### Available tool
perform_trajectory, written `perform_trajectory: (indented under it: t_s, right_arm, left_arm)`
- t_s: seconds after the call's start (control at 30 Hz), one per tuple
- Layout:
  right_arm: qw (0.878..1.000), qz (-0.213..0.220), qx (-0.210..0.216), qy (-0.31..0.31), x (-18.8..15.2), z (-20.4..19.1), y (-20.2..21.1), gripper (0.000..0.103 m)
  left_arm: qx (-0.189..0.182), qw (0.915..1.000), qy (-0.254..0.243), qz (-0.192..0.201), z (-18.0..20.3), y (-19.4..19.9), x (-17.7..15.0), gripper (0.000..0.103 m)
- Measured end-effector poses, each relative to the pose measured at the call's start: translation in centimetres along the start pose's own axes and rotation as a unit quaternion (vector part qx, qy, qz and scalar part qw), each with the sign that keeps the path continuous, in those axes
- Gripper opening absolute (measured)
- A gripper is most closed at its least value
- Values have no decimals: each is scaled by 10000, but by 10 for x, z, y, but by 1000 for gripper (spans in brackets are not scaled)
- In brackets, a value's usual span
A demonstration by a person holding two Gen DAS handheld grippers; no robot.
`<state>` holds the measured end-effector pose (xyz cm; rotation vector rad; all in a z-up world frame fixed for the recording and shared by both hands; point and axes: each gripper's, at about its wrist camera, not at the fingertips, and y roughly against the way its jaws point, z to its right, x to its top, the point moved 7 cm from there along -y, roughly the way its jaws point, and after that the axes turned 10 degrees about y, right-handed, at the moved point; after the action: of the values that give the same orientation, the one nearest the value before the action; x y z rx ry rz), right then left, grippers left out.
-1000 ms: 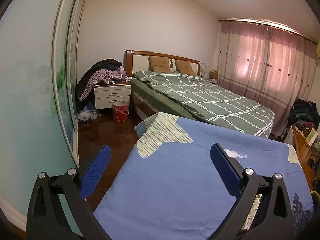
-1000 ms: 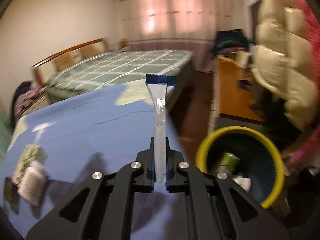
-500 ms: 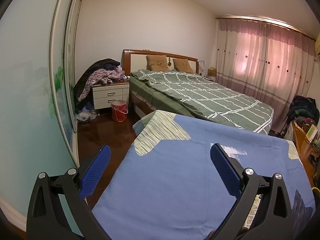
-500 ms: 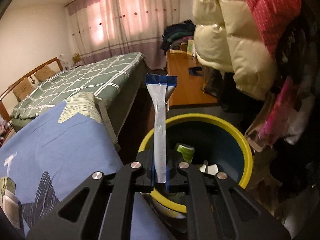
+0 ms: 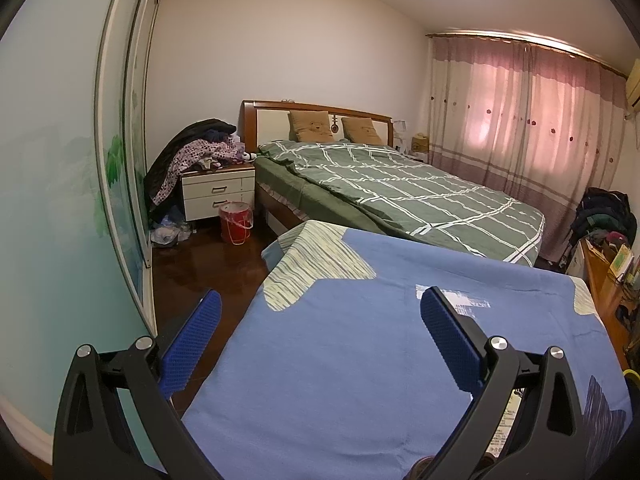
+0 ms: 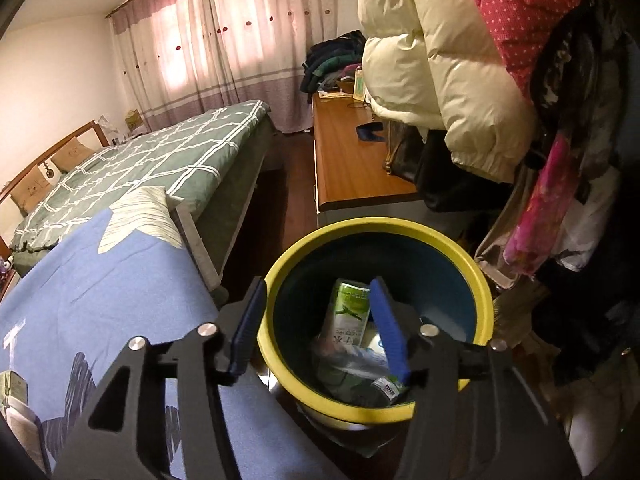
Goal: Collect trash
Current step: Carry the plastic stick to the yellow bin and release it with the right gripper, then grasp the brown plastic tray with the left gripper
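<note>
My right gripper [image 6: 317, 282] hangs over the yellow-rimmed bin [image 6: 400, 226], its jaws opening and nothing between them. Inside the bin lie a green carton [image 6: 348, 312], a silvery wrapper [image 6: 356, 364] and a small bottle [image 6: 390, 390]. Some packets [image 6: 12, 392] rest on the blue blanket [image 6: 100, 304] at the far left of the right wrist view. My left gripper [image 5: 320, 300] is held open and empty above the blue blanket [image 5: 340, 360]. A printed paper packet [image 5: 506, 420] shows beneath its right finger.
A green checked bed [image 5: 400, 192] lies beyond the blanket. A wooden desk [image 6: 352, 160] stands behind the bin, and puffy coats [image 6: 440, 60] hang close on its right. A red bucket [image 5: 236, 222] and a white nightstand [image 5: 218, 194] stand by the far wall.
The right gripper swung from the blanket to over the bin, shut on a long silvery wrapper. Its jaws have now opened and the wrapper is gone from them. The left gripper stayed put.
</note>
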<state>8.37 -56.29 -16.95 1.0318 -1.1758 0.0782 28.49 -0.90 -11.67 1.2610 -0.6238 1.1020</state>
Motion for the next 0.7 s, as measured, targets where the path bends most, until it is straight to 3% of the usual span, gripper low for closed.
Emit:
perform_trajectory:
  t_s: [0.4, 0.7]
  right_arm:
    - [9996, 170, -106, 218, 5, -5, 8, 66]
    - [9995, 162, -97, 237, 5, -8, 8, 67]
  left_arm:
    - [-29, 9998, -159, -67, 9, 0, -8, 98]
    - [-280, 9988, -346, -213, 26, 27, -15, 98]
